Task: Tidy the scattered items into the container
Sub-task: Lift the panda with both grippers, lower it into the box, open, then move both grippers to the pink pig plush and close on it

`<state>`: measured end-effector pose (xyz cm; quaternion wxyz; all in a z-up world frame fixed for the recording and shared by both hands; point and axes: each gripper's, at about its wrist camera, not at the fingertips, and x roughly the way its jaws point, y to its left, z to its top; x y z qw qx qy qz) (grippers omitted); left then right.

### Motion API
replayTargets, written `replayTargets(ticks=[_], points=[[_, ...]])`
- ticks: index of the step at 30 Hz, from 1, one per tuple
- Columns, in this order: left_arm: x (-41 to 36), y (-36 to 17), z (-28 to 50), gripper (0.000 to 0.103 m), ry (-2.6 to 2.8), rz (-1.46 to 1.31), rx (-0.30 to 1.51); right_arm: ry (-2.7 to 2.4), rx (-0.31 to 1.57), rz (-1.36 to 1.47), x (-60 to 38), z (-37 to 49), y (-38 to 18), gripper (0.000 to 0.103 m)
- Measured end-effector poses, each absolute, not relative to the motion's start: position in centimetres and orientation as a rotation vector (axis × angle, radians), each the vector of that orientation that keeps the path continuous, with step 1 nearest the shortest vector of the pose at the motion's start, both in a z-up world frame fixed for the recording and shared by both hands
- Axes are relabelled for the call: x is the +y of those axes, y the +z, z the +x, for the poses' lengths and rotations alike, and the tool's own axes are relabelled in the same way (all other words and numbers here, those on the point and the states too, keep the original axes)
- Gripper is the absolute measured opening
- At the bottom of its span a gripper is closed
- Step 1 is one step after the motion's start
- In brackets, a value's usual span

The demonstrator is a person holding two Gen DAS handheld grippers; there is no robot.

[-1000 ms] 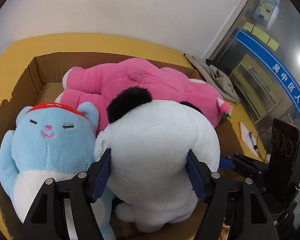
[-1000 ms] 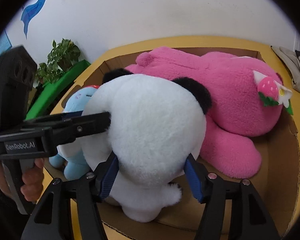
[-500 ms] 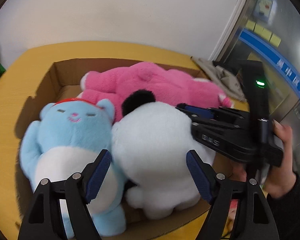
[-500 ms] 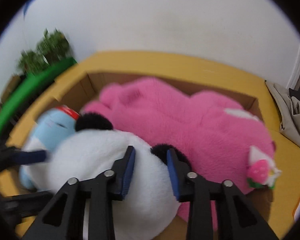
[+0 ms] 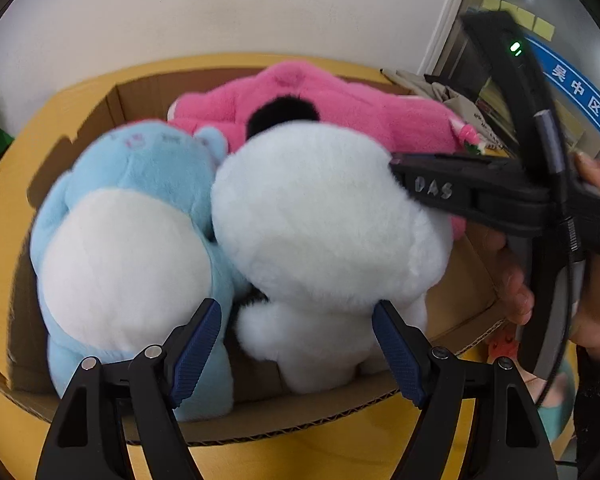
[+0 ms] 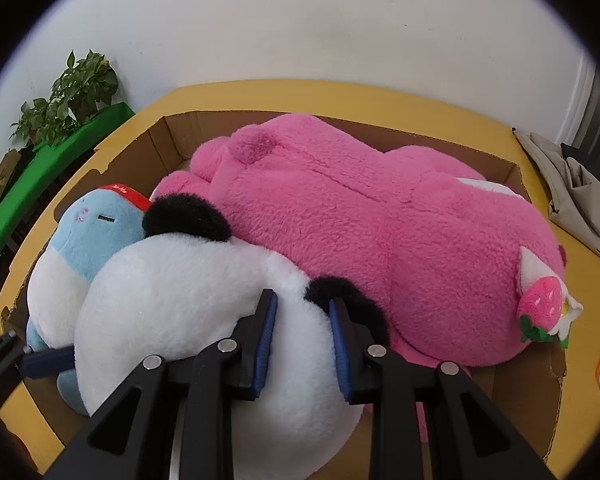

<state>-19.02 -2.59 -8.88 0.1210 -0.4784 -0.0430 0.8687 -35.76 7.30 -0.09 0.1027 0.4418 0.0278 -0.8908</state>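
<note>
My left tongs [image 5: 296,350] hang open just above the box's near wall. Blue plush [image 5: 128,216], then white panda [image 5: 320,216] in the cardboard box [image 6: 512,396]; my right tongs [image 6: 302,340] pinch the panda's fur.

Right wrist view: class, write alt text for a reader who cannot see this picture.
The right gripper is shut on the fur of a white plush panda lying in a cardboard box. A large pink plush fills the box behind it, and a blue plush lies at its left.
</note>
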Motion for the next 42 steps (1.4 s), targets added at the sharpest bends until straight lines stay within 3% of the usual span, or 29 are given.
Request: replayTargets(ticks=[5,7,9,10,15,18,28,42], points=[[-2.7,-8.6,-17.2,0.082,2.56,-1.381,-0.11,-2.667,0.047,1.257,7.8,-34.5,0.4,0.026],[-3.1,-7.5,-16.7,0.082,2.579,-1.358,-0.116,-2.717,-0.026,1.22,8.7,-33.9,1.3,0.037],[-3.4,-6.3,-16.1,0.082,2.605,-1.325,-0.118,-2.812,-0.068,1.176,9.5,-32.5,2.8,0.075],[-3.6,-5.6,-15.8,0.083,2.623,-1.304,-0.122,-2.841,-0.082,1.141,9.7,-31.6,3.6,0.081],[-4.8,-1.2,-13.3,0.088,2.731,-1.178,-0.17,-2.834,-0.092,1.001,9.7,-26.0,6.8,0.082],[-4.8,0.6,-11.4,0.103,2.797,-1.114,-0.174,-2.876,-0.04,0.981,9.3,-22.6,7.7,0.082],[-1.9,3.7,-5.5,0.103,2.882,-0.944,-0.089,-2.989,0.009,0.96,9.5,-16.0,8.4,0.082],[-0.6,4.1,-3.6,0.103,2.877,-0.933,-0.074,-2.989,0.021,0.953,9.4,-13.5,8.5,0.082]])
